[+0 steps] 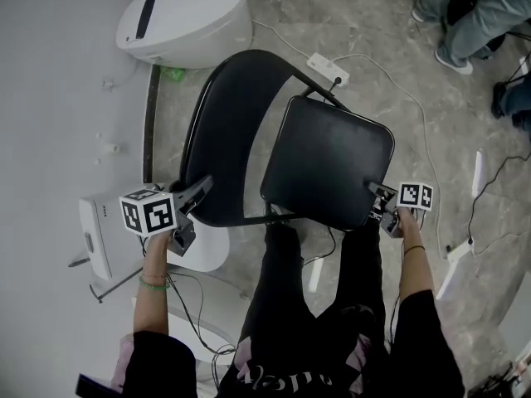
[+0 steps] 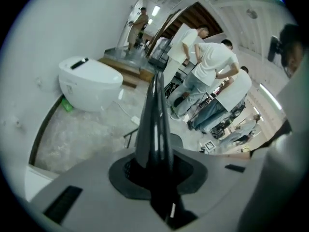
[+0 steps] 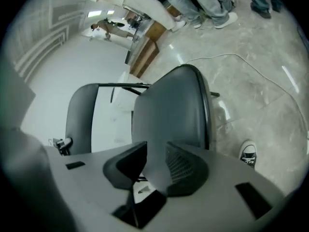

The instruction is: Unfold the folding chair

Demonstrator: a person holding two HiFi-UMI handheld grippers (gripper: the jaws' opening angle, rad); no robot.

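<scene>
Left tongs clamp chair back, right tongs clamp seat — both arms outstretched, angled down.

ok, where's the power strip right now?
Head view, upper centre: the power strip lies on the floor just past the chair backrest, right of the white toilet.

Head view steeply overhead; gripper views close, sharing chair
</scene>
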